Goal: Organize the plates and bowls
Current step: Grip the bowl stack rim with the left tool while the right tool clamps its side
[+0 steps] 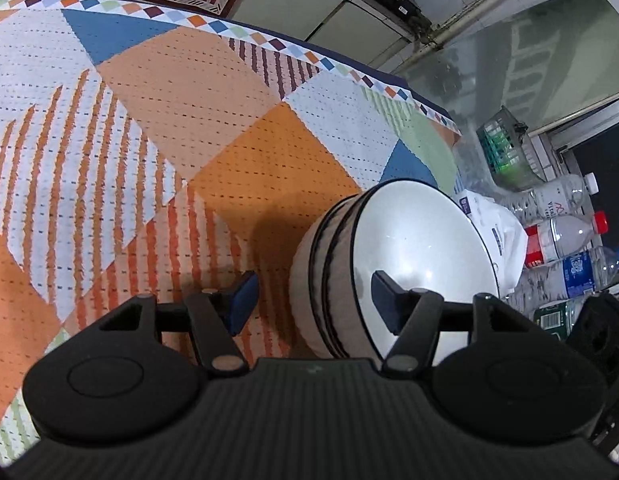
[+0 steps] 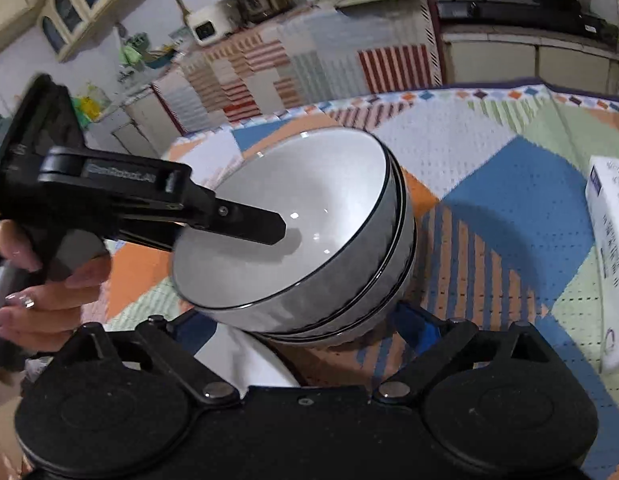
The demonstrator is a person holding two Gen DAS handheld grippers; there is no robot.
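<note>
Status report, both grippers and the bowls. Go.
Left gripper open, straddling the bowl stack rim. Right gripper open, beneath the stack. White box nearby, not blocking.

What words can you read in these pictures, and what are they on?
"GenRobot.AI", faint raised letters on the left gripper, only just readable.
"Vital", partly cut off, on the clear bottle.
Red-label bottle: label turned away, no words show.
Blue-label bottle: print too blurred to read.
White box: purple print too blurred to read.
White bag: blue print too small to read.
Bowls: no writing.
</note>
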